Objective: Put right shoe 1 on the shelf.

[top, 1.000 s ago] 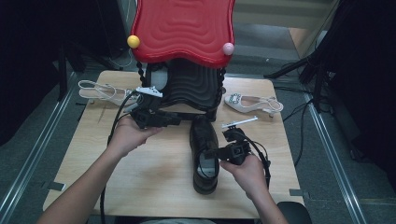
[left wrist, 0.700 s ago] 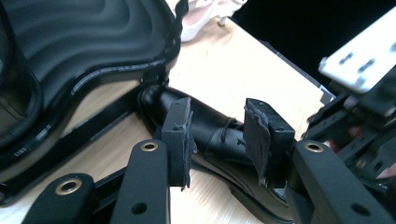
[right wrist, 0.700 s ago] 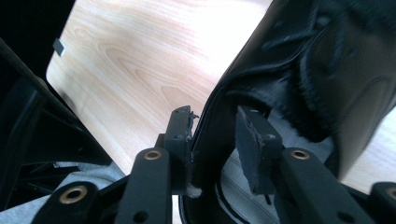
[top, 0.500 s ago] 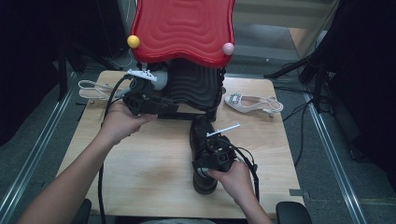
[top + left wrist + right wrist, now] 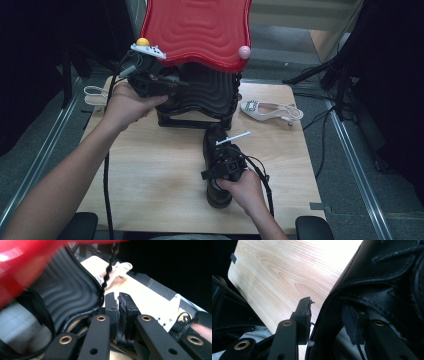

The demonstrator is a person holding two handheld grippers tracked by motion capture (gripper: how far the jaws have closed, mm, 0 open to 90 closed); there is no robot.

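A black lace-up shoe (image 5: 214, 140) lies on the wooden table (image 5: 150, 165), in front of a rack with a red wavy top shelf (image 5: 200, 30) and a black wavy lower shelf (image 5: 210, 95). My right gripper (image 5: 224, 167) sits over the shoe's opening. In the right gripper view one jaw is outside the shoe's (image 5: 387, 277) collar and the other inside. The right gripper (image 5: 327, 306) has just been opening, and a sliver of table shows beside the outer pad. My left gripper (image 5: 177, 84) is raised at the rack's left side. Its jaws (image 5: 118, 298) have just closed, with nothing between them.
One white sandal (image 5: 270, 110) lies on the table to the right of the rack, another (image 5: 92, 94) at the far left. Yellow (image 5: 143, 42) and pink (image 5: 244, 51) balls sit at the red shelf's corners. Cables trail from both grippers. Metal rails run along both sides of the table.
My left hand has lifted from just above the table to the red shelf's left edge. My right gripper has shifted left onto the black shoe.
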